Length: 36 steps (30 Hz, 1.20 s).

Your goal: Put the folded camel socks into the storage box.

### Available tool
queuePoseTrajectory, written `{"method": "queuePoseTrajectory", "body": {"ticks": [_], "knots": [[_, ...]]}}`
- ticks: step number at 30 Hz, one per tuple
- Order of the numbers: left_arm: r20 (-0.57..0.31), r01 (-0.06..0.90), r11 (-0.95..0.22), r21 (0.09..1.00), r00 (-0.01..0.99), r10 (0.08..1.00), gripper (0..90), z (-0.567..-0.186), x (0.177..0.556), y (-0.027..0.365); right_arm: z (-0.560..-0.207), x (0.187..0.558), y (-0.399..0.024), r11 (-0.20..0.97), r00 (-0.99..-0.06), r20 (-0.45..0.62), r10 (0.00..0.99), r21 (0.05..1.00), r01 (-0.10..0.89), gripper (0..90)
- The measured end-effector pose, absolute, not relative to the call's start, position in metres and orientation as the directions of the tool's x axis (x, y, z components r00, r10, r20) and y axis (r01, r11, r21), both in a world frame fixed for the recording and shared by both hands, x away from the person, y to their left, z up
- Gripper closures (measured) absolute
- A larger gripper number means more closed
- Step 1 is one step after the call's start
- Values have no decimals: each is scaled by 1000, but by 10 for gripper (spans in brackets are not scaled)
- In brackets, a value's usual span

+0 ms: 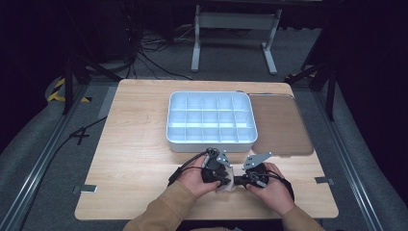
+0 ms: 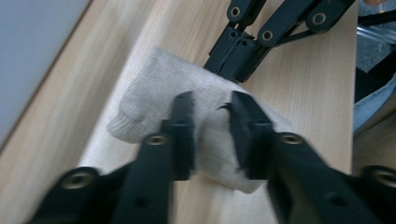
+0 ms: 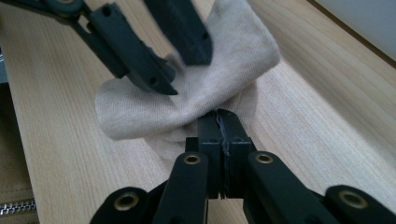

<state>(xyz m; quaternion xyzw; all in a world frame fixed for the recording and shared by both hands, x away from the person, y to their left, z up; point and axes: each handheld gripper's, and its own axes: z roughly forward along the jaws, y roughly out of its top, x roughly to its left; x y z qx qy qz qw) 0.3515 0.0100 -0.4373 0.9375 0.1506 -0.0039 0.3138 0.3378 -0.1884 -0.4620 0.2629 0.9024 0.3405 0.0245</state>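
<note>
While both hands are working close together at the near edge of the table [image 1: 134, 144], notes are going view by view.

high view: person is holding the left gripper [image 1: 217, 174] and right gripper [image 1: 246, 177] almost nose to nose; a pale knit cloth [image 1: 228, 183] is sitting between them on the wood. White divided tray [image 1: 211, 142] is lying just beyond, brown zip pouch [image 1: 281, 126] touching its right side.

left gripper view: left gripper [image 2: 212, 112] jaws are standing apart, straddling a raised fold of the cloth [image 2: 154, 100], not pinching yet as far as I can tell. Right gripper [image 2: 236, 65] is coming in from the far side, tips clamped on the cloth's far edge.

right gripper view: right gripper [image 3: 220, 122] jaws are pressed together, biting a thin bit of cloth [image 3: 187, 100]. Left gripper [image 3: 184, 70] is hanging over the top, jaws parted.

handling: cloth is looking light, soft and floppy, probably a sock; it is bunching and sagging where unsupported. Not fragile, not slippery, though thin knit may be slipping out of a shallow nip.

where to grip: judging by the folds, taking a full fold or the edge deep between the pads is looking safest, one gripper at each end.
</note>
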Motion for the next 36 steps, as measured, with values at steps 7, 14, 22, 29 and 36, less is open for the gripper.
{"method": "queuePoseTrajectory", "body": {"ticks": [7, 14, 22, 29, 36], "knots": [[-78, 238, -777, 583, 968, 238, 552, -440, 351, 10, -462, 338, -189, 633, -861, 132, 490, 626, 456, 893], [-80, 267, -787, 555, 960, 269, 447, -443, 353, 10, -456, 339, -191, 626, -861, 136, 490, 633, 456, 890], [-57, 254, -798, 547, 962, 267, 425, -443, 353, 8, -433, 338, -197, 567, -853, 120, 508, 698, 437, 888], [-54, 269, -800, 536, 957, 285, 419, -441, 352, 7, -437, 338, -180, 525, -856, 138, 498, 737, 425, 853], [-46, 267, -790, 552, 956, 290, 410, -439, 350, 10, -452, 340, -177, 565, -852, 159, 498, 686, 458, 855]]}}
